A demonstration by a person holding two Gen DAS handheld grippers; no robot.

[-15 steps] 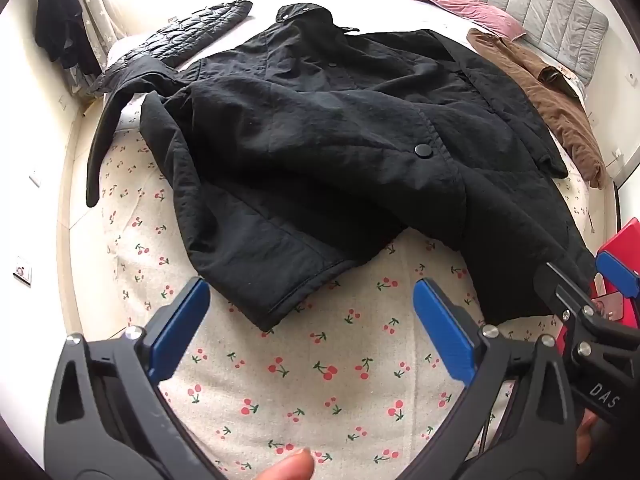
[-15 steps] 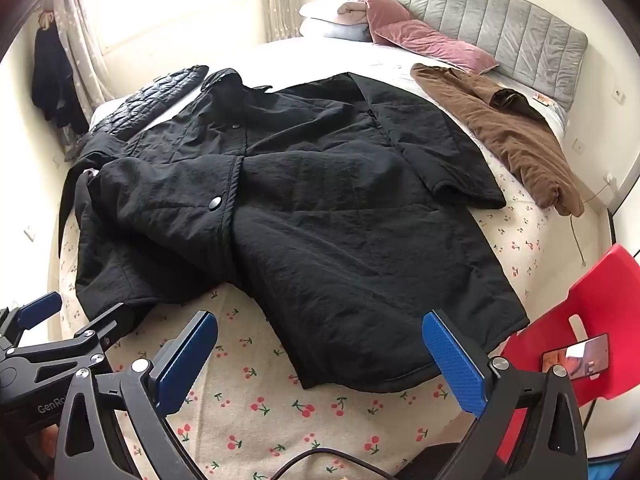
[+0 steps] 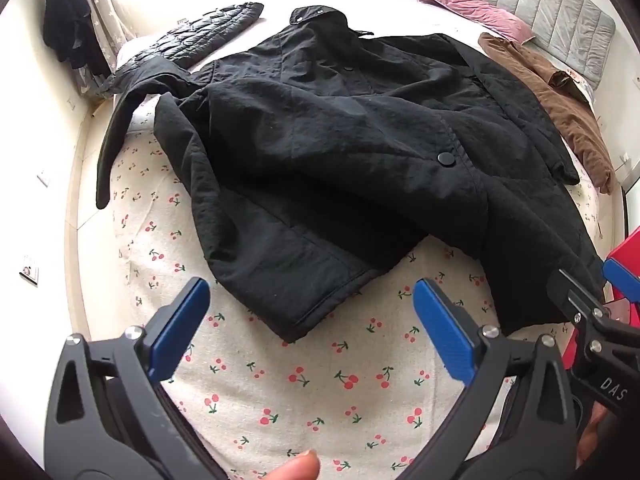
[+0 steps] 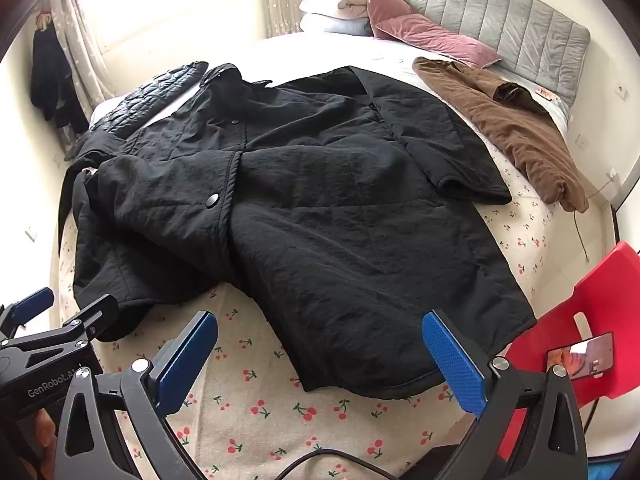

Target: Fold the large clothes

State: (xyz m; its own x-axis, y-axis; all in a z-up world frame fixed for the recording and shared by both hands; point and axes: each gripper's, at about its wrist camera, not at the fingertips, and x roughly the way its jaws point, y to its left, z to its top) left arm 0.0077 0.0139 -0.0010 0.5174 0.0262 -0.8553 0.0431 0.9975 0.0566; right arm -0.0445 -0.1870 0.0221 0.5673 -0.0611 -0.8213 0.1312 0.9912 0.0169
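While nothing is yet gripped, both tongs are held wide apart above the cherry-print bedsheet, just short of the black coat spread on the bed. The coat's long axis is seen to run away from the tongs, collar far, hem near. The left tongs are pointed at the folded-over left sleeve and hem corner, which lies just ahead; the right tongs are faced by the right hem edge, also close. Neither hand is judged clearly nearer. The coat's underside is hidden, and how its left sleeve lies beneath the front panel cannot be made out.
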